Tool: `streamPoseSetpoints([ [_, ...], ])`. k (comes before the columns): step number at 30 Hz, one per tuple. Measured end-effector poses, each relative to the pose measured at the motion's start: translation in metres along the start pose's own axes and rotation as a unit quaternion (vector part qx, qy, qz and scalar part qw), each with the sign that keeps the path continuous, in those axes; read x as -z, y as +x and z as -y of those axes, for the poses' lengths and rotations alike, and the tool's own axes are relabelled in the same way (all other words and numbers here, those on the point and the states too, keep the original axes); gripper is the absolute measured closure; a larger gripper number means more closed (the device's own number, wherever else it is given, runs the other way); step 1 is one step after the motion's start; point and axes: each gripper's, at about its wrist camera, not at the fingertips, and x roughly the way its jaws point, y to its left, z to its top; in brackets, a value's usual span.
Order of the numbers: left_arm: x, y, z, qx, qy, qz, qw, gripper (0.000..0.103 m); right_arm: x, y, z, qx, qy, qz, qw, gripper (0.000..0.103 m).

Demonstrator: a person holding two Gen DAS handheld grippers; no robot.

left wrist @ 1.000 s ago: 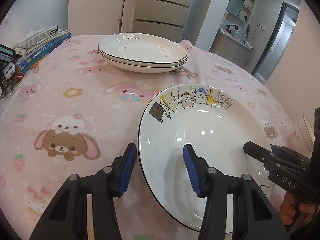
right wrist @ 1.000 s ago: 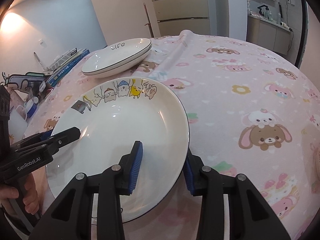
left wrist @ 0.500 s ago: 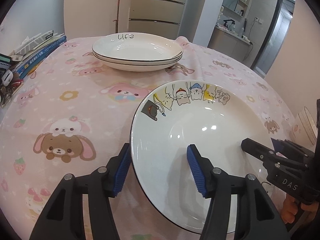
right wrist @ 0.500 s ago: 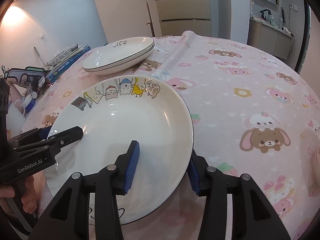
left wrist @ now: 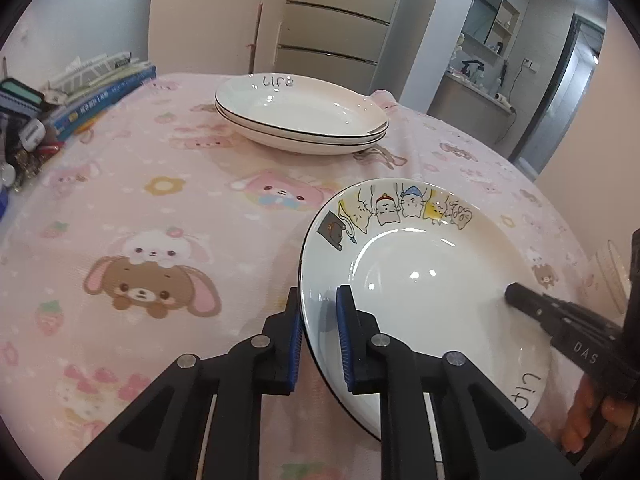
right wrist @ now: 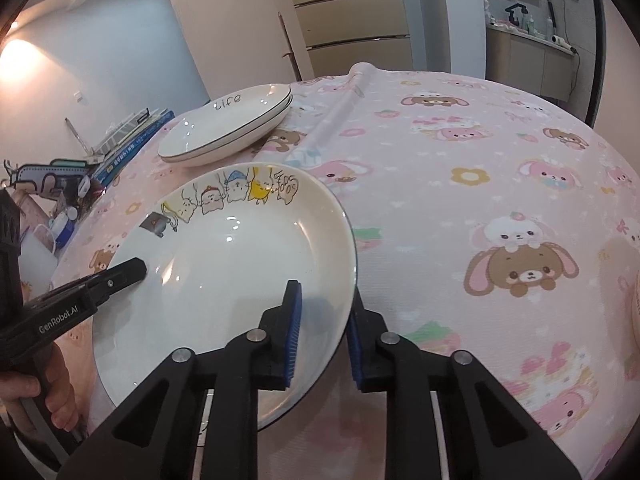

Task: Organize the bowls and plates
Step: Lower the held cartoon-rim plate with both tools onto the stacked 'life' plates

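Note:
A white deep plate with cartoon cats on its rim (left wrist: 432, 280) lies near the table's front edge, also in the right wrist view (right wrist: 240, 264). My left gripper (left wrist: 318, 300) is closing on the plate's left rim, one blue pad under it and one on top. My right gripper (right wrist: 324, 300) is closing on the opposite rim in the same way. Each gripper's tip shows in the other's view: the right gripper (left wrist: 516, 296) and the left gripper (right wrist: 136, 268). Two stacked white plates marked "life" (left wrist: 304, 112) (right wrist: 228, 128) sit at the far side.
A pink cartoon tablecloth (left wrist: 160, 200) covers the round table. Books (left wrist: 100, 92) and small clutter (left wrist: 20, 136) crowd the left edge. A ribbed bowl (left wrist: 612, 276) stands at the right edge. Cabinets and a doorway lie beyond the table.
Both grippers' jaws have narrowed from wide apart to pinching the cartoon plate's rim, left and right. The hands have hardly moved.

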Motion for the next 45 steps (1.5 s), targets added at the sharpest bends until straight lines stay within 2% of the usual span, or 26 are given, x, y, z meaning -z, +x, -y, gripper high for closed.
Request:
streamPoseSetpoints([
  [2,0.002,-0.002,0.001,-0.007,0.001,-0.001,1.0000,0.086,0.000,-0.002,-0.004,0.011,-0.013,0.003,1.000,0.086],
  [8,0.005,-0.007,-0.017,0.048,-0.042,-0.028,0.9976,0.088,-0.006,-0.015,-0.002,-0.001,0.001,0.009,1.000,0.090],
  [13,0.008,-0.012,-0.020,0.050,-0.048,-0.024,0.9973,0.088,-0.009,-0.018,-0.008,0.000,-0.010,0.014,1.000,0.090],
  [16,0.010,-0.015,-0.031,0.068,-0.066,-0.026,0.9951,0.090,-0.008,-0.013,-0.006,-0.014,0.002,0.004,1.000,0.090],
  [21,0.013,-0.018,-0.034,0.071,-0.065,-0.025,0.9951,0.092,-0.004,-0.007,-0.006,-0.020,0.009,-0.003,1.000,0.091],
  [26,0.013,-0.020,-0.025,0.049,-0.043,-0.012,0.9978,0.092,-0.002,-0.002,0.000,-0.023,0.025,-0.013,0.999,0.091],
  [32,0.015,-0.010,-0.040,0.090,-0.104,-0.010,0.9904,0.092,0.000,-0.001,0.004,-0.035,0.041,0.013,0.998,0.092],
  [36,0.015,-0.009,-0.037,0.081,-0.104,-0.005,0.9912,0.092,-0.001,0.002,0.013,-0.061,0.071,0.013,0.996,0.093],
  [39,0.015,-0.010,-0.032,0.068,-0.092,0.000,0.9934,0.092,-0.003,0.003,0.011,-0.061,0.064,0.006,0.996,0.093],
  [42,0.014,-0.008,-0.032,0.069,-0.092,-0.005,0.9934,0.091,-0.006,0.005,0.012,-0.065,0.061,-0.011,0.996,0.093],
  [45,0.009,-0.003,-0.033,0.083,-0.092,-0.035,0.9917,0.088,-0.006,0.007,0.014,-0.075,0.069,-0.017,0.995,0.093],
])
